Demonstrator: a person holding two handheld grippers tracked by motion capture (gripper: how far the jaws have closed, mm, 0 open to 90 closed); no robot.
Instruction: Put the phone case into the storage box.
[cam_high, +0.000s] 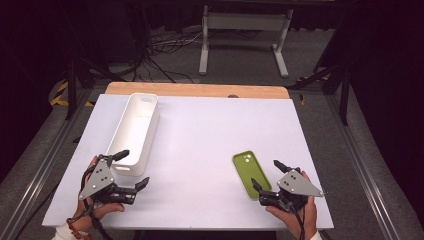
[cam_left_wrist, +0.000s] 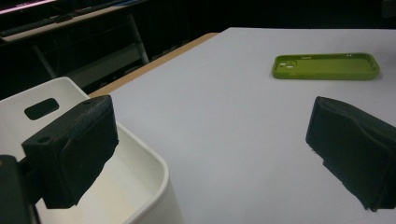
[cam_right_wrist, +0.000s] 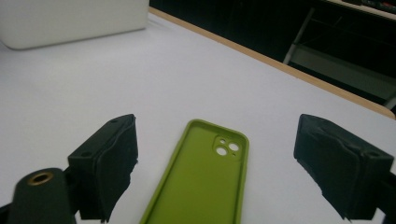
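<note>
The right gripper (cam_high: 267, 176) holds its jaws wide apart with nothing clamped between them. In the right gripper view, the green phone case (cam_right_wrist: 201, 177) lies flat on the table directly ahead of and between the two jaws, open side up, camera cutout at the far end; neither pad touches it. In the high view, the case (cam_high: 251, 174) sits at the near right of the table, just beside the gripper's tips, and the right hand (cam_high: 295, 212) grips the tool from the table's near edge.

The left gripper (cam_high: 134, 169) also holds its jaws wide apart and empty. One jaw hangs above the near end of the white bin (cam_high: 135, 130); the other stands over bare table. The left hand (cam_high: 95, 207) holds the tool at the near left corner.

The table (cam_high: 200, 130) carries a white, matte cover; a strip of bare wood shows along its far edge. The bin is long and narrow, lying at the far left, well apart from the case.

Beyond the table, the high view shows a grey floor, loose cables (cam_high: 160, 55), a white frame stand (cam_high: 245, 35) and dark surroundings.

The left gripper view shows the handle slot (cam_left_wrist: 41, 108) in the bin's end wall and the case (cam_left_wrist: 326, 66) side-on. The right gripper view shows the case's inner face and camera cutout (cam_right_wrist: 226, 147).
</note>
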